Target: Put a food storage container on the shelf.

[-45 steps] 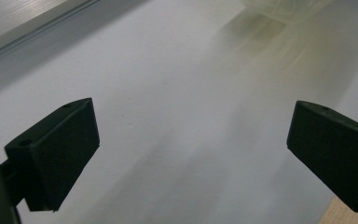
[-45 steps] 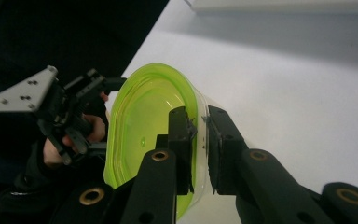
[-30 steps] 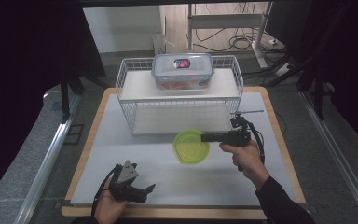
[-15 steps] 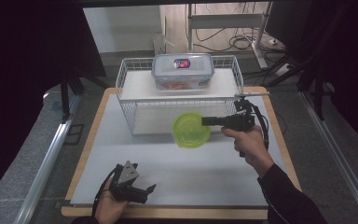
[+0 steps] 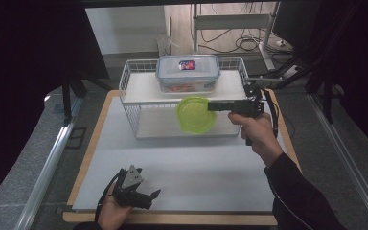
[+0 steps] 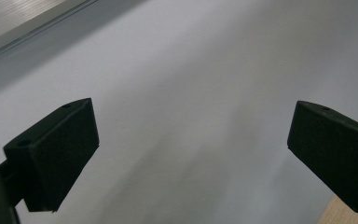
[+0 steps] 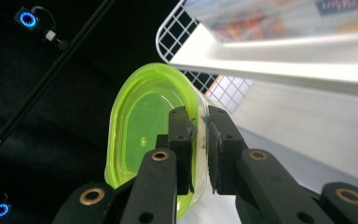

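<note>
Now my right claw point(image 5: 212, 106) pinches the translucent lime-green plastic bowl's point(image 5: 195, 114) rim — level with the white wire rack point(image 5: 133, 108), ready for shelving; my left claw point(image 5: 154, 194) rests open.

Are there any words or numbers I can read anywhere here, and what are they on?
None can be read.
Clear lidded box on the wire rack: a red and blue label, too small in the high view.
Same label in the right gripper view: blue letters, cut off and blurred.
Green bowl: no writing.
</note>
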A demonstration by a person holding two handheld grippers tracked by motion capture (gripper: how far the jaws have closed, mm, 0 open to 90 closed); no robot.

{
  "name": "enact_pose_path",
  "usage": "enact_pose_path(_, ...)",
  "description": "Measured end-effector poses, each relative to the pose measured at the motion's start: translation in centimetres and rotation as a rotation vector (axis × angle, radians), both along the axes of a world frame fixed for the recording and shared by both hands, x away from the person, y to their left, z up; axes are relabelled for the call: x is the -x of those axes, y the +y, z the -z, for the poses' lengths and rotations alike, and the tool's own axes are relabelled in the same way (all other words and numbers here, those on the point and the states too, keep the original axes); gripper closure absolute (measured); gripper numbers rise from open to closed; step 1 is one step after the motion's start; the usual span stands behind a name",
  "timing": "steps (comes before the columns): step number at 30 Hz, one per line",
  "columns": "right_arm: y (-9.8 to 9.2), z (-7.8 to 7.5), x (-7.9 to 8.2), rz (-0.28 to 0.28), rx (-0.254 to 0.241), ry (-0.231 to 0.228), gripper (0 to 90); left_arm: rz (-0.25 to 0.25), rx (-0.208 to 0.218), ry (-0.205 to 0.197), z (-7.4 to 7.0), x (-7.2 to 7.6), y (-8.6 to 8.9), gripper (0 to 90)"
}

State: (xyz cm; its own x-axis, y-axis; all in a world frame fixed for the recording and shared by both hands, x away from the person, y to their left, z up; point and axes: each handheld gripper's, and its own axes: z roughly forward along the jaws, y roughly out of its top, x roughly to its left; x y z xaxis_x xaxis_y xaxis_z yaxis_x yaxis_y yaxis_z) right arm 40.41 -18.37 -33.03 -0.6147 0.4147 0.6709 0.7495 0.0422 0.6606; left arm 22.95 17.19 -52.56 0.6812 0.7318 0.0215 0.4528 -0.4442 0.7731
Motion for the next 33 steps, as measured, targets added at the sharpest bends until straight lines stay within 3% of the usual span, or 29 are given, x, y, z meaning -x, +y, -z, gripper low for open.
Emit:
enact_pose_path(9, 0.2, -2.2, -1.4, 0.034, -0.022, -0.008, 80.8, -0.008, 0.023, -0.012, -0.2, 0.1, 0.2, 1.7)
enact_pose_path(20, 0.3, -5.6, -3.4, 0.096, -0.029, -0.032, 80.9, -0.005, 0.022, -0.004, -0.2, 0.0, 0.2, 1.7)
enact_pose_path(33, 1.8, -9.3, -6.3, 0.184, -0.026, -0.065, 80.9, 0.003, 0.027, -0.001, -0.2, 0.1, 0.1, 1.7)
